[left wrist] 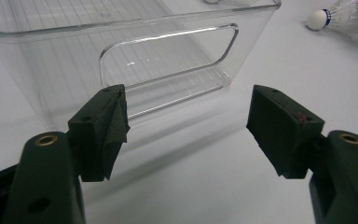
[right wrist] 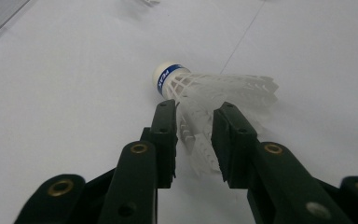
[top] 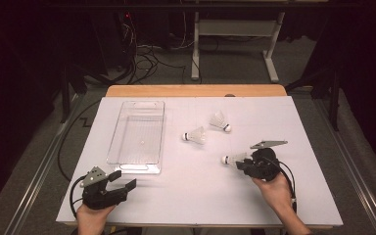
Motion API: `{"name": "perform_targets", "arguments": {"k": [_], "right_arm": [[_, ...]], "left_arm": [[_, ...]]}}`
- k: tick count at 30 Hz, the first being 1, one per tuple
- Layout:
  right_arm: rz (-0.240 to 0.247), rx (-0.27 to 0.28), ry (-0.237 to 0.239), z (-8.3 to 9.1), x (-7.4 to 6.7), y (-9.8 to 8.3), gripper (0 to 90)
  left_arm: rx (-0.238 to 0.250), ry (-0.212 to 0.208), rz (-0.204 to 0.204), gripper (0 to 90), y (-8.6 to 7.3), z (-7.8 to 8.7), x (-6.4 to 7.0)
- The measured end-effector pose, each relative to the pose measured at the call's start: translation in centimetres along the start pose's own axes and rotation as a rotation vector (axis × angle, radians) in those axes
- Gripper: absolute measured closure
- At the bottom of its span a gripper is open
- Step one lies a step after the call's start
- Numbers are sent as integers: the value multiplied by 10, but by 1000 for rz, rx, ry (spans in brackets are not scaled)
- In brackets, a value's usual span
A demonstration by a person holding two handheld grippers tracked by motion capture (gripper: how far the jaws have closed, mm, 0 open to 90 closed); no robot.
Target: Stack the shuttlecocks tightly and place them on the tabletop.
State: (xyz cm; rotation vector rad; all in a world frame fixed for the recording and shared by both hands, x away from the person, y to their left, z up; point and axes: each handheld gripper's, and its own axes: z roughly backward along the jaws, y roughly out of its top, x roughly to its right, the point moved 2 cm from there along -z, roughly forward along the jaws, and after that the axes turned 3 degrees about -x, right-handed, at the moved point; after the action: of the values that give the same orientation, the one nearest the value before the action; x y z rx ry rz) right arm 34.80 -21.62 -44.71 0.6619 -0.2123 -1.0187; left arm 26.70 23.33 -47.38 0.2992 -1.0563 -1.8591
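While the right hand-held gripper pinches a shuttlecock, bare table surrounds it

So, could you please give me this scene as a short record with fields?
surface: white table
container: clear plastic bin, nothing inside
shuttlecocks: three, all lying on the table outside the bin
right tool: closed on the skirt of the nearest shuttlecock
left tool: open, holding nothing, facing the bin's handle end
other shuttlecocks: middle shuttlecock, far shuttlecock

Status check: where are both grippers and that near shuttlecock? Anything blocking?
Right gripper closed on near shuttlecock's skirt, on the table. Left gripper open, idle facing clear bin. Two more shuttlecocks beyond; path to bin unobstructed.
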Motion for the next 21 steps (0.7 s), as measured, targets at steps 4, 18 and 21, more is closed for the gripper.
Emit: {"name": "perform_targets", "arguments": {"k": [4, 18, 21], "right_arm": [[5, -2, -4, -2, 0, 1, 770], [24, -9, 37, -4, -1, 5, 895], [28, -7, 44, -4, -1, 5, 900]], "left_arm": [[-3, 2, -6, 299, 0, 0, 0], [-1, 3, -1, 300, 0, 0, 0], [-1, 5, -2, 301, 0, 0, 0]]}}
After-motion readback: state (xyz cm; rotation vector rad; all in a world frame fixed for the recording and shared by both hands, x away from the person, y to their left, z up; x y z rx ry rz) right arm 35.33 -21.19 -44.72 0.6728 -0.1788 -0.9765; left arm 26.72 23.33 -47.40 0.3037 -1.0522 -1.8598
